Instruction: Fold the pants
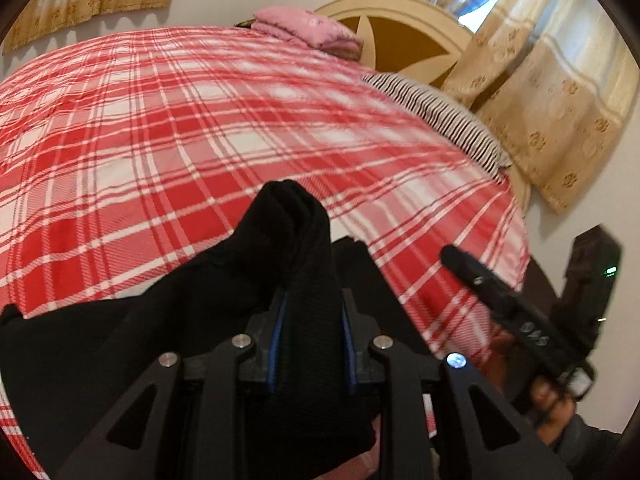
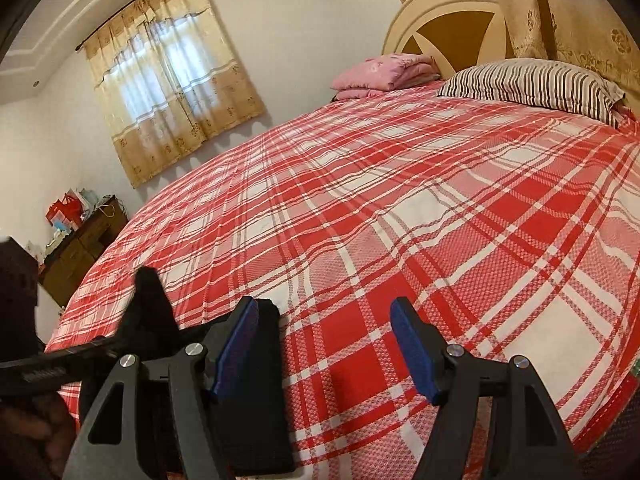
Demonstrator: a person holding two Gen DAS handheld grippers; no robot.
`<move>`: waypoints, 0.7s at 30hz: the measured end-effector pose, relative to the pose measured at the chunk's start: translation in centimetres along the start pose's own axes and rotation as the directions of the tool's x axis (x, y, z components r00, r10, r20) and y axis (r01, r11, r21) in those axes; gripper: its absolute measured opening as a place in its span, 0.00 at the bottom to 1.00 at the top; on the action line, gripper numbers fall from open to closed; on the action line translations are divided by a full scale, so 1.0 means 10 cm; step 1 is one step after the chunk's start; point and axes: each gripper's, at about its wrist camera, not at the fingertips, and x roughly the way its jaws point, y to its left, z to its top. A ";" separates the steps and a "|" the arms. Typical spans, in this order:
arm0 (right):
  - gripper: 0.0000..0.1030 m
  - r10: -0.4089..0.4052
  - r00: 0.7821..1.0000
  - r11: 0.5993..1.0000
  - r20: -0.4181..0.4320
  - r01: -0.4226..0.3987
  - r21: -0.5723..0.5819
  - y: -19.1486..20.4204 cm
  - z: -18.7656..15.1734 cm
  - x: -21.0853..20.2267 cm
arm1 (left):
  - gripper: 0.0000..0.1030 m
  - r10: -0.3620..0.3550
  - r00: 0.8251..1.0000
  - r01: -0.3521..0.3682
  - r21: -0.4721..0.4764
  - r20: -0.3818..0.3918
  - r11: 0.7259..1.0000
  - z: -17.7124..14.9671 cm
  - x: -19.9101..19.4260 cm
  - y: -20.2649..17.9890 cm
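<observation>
The left gripper [image 1: 310, 312] pinches the black pants [image 1: 296, 264] tight between its jaws, above the red checked bed [image 1: 160, 120]. The right gripper [image 2: 326, 344] is wide open. Some pants cloth sits just outside its left jaw, maybe touching.

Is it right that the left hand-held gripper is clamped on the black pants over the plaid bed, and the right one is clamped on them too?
Not quite. The left hand-held gripper is shut on the black pants over the plaid bed, but the right hand-held gripper is open, with only bedspread between its blue pads; the right wrist view shows this.
</observation>
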 end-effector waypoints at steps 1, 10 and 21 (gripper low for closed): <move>0.68 0.000 1.000 1.000 0.001 0.000 0.002 -0.01 0.00 0.00 | 0.25 -0.006 1.000 0.006 0.004 0.001 1.000 -0.02 0.02 -0.03; 0.68 0.045 0.999 0.999 -0.002 -0.045 0.022 -0.05 0.01 0.01 | 0.56 -0.042 0.994 0.035 0.076 0.102 0.996 -0.12 -0.31 -0.24; 0.68 0.306 0.940 0.943 -0.151 -0.321 -0.088 0.58 -0.09 -0.05 | 0.77 0.259 0.932 -0.261 -0.028 0.252 0.965 -0.57 -0.77 0.48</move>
